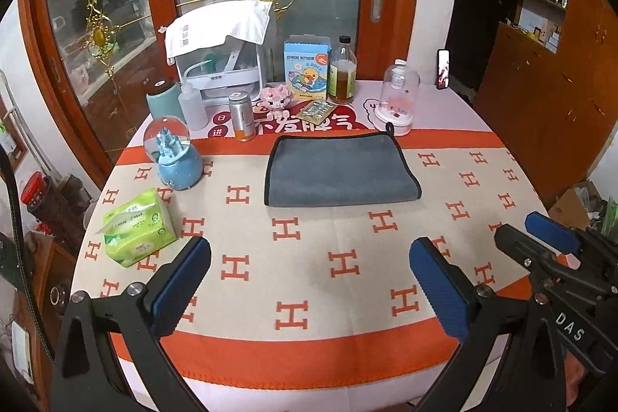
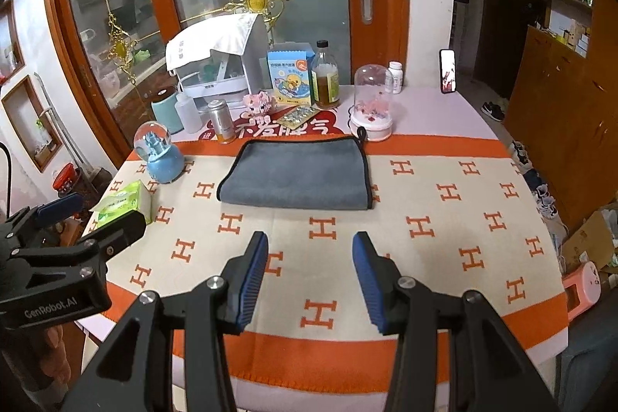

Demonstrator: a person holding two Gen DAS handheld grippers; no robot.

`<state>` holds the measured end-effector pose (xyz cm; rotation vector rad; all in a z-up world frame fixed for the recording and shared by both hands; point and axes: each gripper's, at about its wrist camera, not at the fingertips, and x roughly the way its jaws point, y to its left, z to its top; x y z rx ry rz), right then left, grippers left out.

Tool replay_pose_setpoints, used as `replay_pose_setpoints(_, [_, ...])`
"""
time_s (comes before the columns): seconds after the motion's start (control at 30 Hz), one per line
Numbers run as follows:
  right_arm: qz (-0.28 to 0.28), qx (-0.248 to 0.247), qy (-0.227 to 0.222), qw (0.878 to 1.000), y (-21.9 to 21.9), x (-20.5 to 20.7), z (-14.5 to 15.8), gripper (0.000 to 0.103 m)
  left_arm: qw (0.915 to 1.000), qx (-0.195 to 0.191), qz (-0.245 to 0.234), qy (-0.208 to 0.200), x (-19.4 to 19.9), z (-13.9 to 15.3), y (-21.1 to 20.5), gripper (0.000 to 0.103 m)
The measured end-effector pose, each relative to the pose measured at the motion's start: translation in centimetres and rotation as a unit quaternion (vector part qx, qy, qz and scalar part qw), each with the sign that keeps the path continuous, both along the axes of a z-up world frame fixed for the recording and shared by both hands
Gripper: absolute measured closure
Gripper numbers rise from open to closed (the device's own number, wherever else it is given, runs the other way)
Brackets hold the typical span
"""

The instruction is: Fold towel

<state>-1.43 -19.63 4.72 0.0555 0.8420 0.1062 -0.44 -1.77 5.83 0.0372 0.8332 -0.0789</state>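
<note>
A grey towel (image 1: pixel 340 170) with black edging lies folded flat on the orange and cream tablecloth (image 1: pixel 309 277), its hanging loop at the far right corner. It also shows in the right wrist view (image 2: pixel 297 174). My left gripper (image 1: pixel 309 273) is open and empty, held above the cloth well in front of the towel. My right gripper (image 2: pixel 309 265) is open and empty, also in front of the towel. The right gripper shows at the right edge of the left wrist view (image 1: pixel 540 238). The left gripper shows at the left of the right wrist view (image 2: pixel 89 215).
A blue snow globe (image 1: pixel 175 157) and a green tissue pack (image 1: pixel 139 226) stand left of the towel. Behind it are a metal can (image 1: pixel 241 116), a duck box (image 1: pixel 307 68), a bottle (image 1: pixel 343 72), a glass dome (image 1: pixel 398 99) and a white rack (image 1: pixel 220 53). A phone (image 1: pixel 443 68) stands far right.
</note>
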Motion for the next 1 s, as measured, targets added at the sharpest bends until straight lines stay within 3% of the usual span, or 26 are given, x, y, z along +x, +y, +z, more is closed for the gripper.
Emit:
replay_pose_setpoints(0.23, [0.006, 0.005, 0.004, 1.0, -0.3, -0.9, -0.2, 0.056, 0.9999, 0.0, 0.002, 0.011, -0.7, -0.7, -1.1, 0.001])
replay_pose_setpoints(0.33, [0.015, 0.006, 0.007, 1.0, -0.3, -1.2, -0.3, 0.05, 0.9998, -0.003, 0.007, 0.02, -0.7, -1.0, -1.2, 0.001])
replay_pose_setpoints(0.87, [0.053, 0.017, 0.014, 0.998, -0.3, -1.7, -0.7, 0.049, 0.9989, -0.006, 0.021, 0.041, -1.3, -1.9, -1.5, 0.001])
replay_pose_setpoints(1.0, [0.057, 0.023, 0.017, 0.998, -0.3, -1.7, -0.9, 0.041, 0.9987, -0.007, 0.025, 0.044, -1.5, -2.0, -1.3, 0.001])
